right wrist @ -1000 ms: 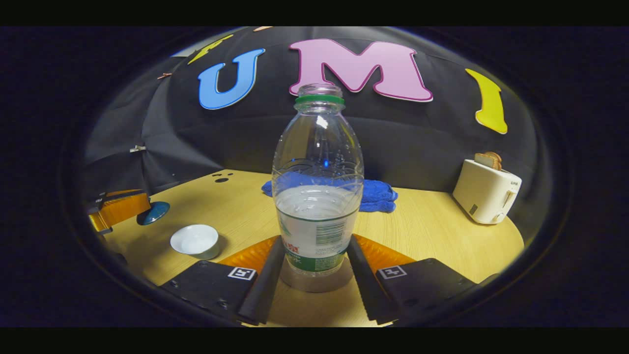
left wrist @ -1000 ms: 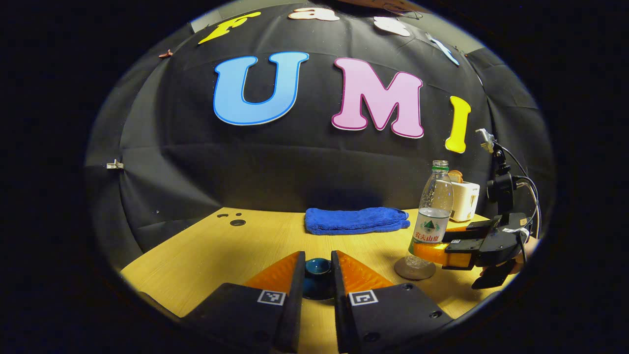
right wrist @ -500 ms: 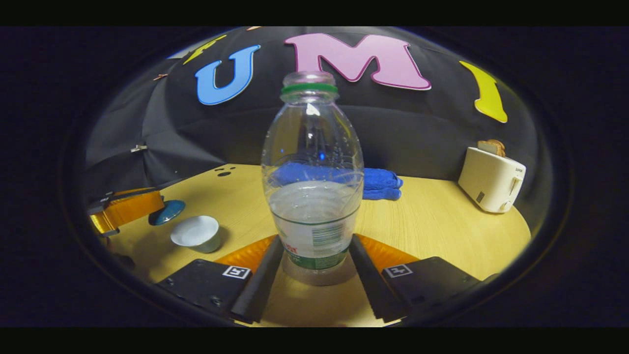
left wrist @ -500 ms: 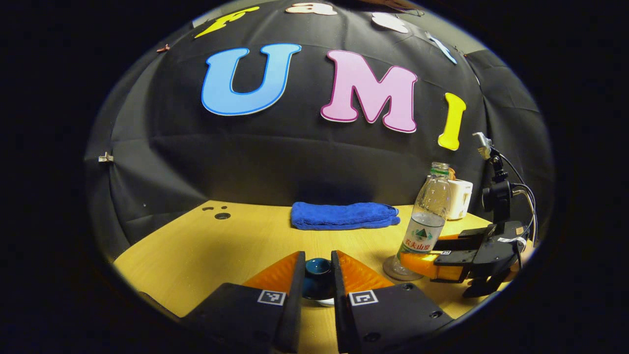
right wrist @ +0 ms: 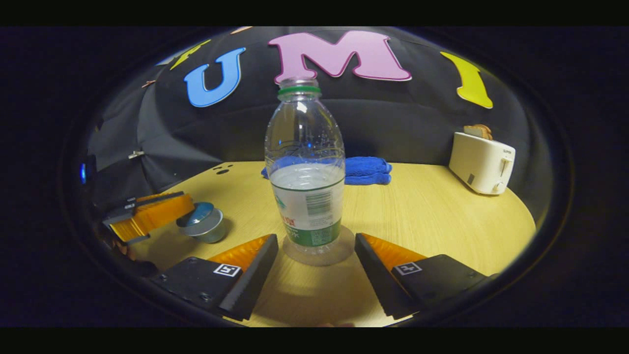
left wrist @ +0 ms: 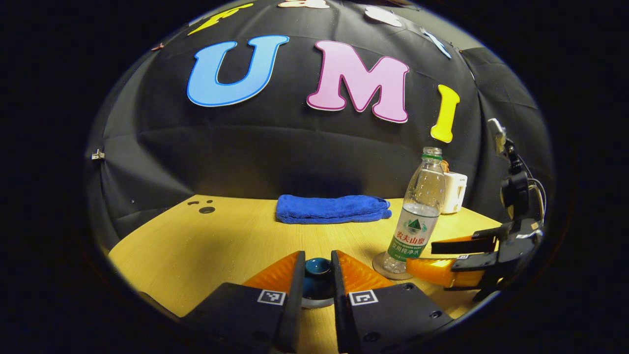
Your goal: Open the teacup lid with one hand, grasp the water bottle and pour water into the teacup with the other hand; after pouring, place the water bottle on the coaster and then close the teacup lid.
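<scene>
My clear bottle (right wrist: 305, 167) has a green neck ring; blue towel (left wrist: 332, 209), cream toaster (right wrist: 481, 162), tan wood-grain table (right wrist: 432, 216).

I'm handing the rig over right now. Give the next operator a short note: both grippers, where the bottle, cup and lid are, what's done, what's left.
Right gripper: open, jaws apart on either side of the water bottle, not touching it.
Left gripper: shut on the teacup lid, holding it on top of the teacup.
Bottle stands upright on the coaster, uncapped, partly filled.
Done: the bottle is parked on the coaster.
Left: seat the lid squarely, release it, and withdraw both grippers. Whether the cup holds water cannot be seen.
</scene>
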